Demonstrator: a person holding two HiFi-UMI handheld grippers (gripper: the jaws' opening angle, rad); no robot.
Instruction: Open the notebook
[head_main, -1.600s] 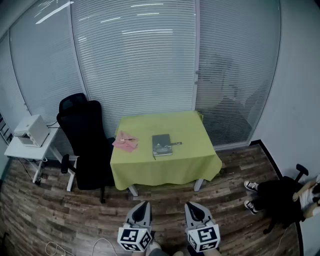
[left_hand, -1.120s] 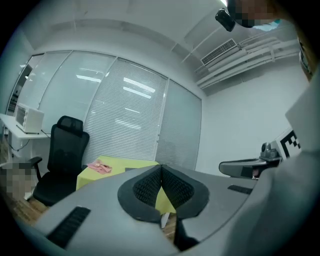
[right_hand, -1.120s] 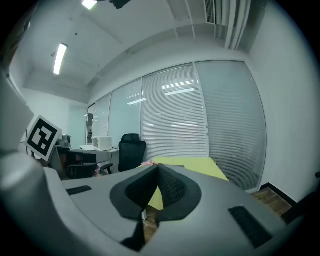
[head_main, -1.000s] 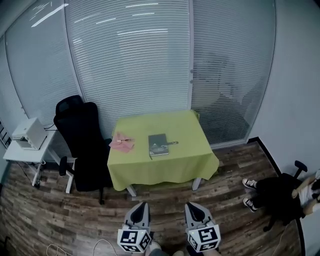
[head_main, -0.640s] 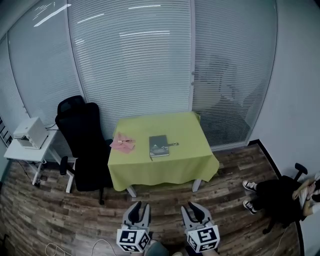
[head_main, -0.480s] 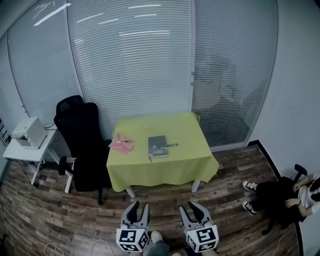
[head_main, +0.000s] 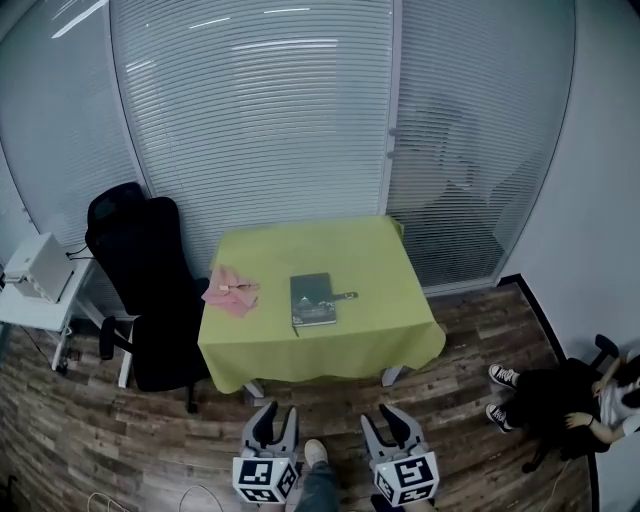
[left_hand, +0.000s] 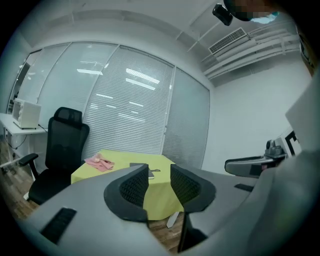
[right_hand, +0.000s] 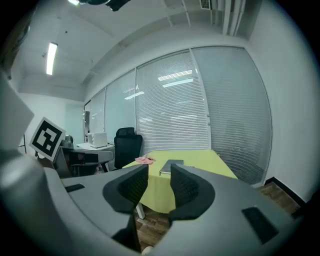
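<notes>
The jaws of the left gripper (left_hand: 159, 172) are seen parted with nothing between them, and those of the right gripper (right_hand: 159, 172) are likewise spread and empty. Both are held low on the near side, well apart from the table (head_main: 370, 250), toward which they are pointed.

The notebook (head_main: 313, 298) is found lying flat and closed, dark cover up, near the middle of the green-draped top, with a small dark tab (head_main: 346, 296) at its right edge and a pink cloth (head_main: 230, 292) to its left.

The book is judged light and thin, with a fairly stiff cover that may slide on the cloth. The cover alone would best be pinched at its free edge, probably the right one, while the body is pressed down. Which side bears the spine cannot be told.
</notes>
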